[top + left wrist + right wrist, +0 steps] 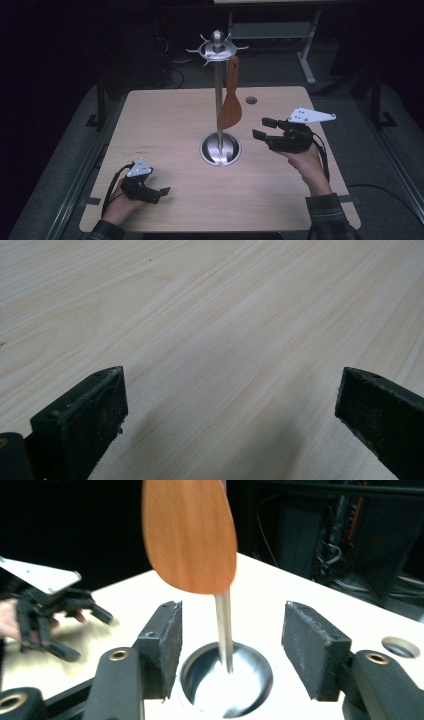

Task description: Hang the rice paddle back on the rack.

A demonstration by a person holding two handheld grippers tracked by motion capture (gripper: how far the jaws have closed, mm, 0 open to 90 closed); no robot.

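Wooden spatula (230, 107) hanging centre frame from rack (218, 50): likely light, stiff, free-swinging, best gripped at handle; right gripper (261, 128) part-open, empty; left gripper (162, 192) open, empty.

The high view is dimly lit: the tabletop (165, 125) is lit from above, while everything beyond its edges is lost in near-black. A bright glare is seen on the stand's steel base (220, 149) near the tabletop's middle. In the left gripper view the wood is evenly and brightly lit, with soft shadows cast under the jaws. In the right gripper view the wooden spatula (189, 535) is blurred, and the background is dark.
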